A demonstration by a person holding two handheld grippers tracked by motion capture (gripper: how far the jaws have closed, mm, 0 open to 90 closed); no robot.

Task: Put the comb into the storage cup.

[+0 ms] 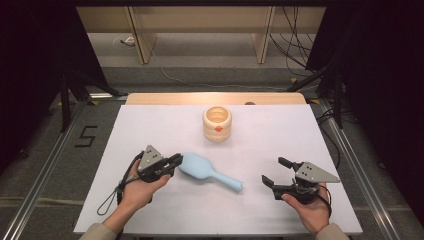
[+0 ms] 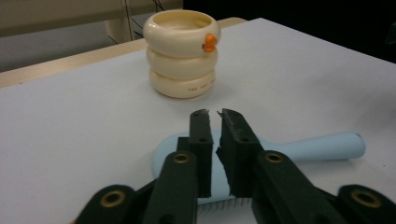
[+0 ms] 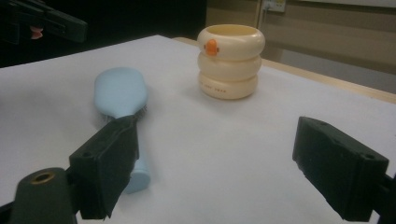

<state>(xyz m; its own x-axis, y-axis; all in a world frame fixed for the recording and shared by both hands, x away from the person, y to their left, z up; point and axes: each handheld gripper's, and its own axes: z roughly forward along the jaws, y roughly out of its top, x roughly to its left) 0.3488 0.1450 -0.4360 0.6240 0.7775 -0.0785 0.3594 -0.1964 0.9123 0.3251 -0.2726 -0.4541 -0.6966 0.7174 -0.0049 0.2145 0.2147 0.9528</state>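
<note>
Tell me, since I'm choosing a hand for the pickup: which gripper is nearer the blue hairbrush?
Left. The left gripper is at the hairbrush head; the right gripper sits apart, beyond the handle end.

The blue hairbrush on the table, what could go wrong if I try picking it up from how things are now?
1. The left gripper is shut beside the head of the blue hairbrush; pushed forward like this, it would likely shove the brush instead of gripping it.
2. The brush lies bristles down with a smooth rounded back, so the jaws may slip off.
3. A pushed brush could slide toward the cream ringed cup and knock it.
</note>
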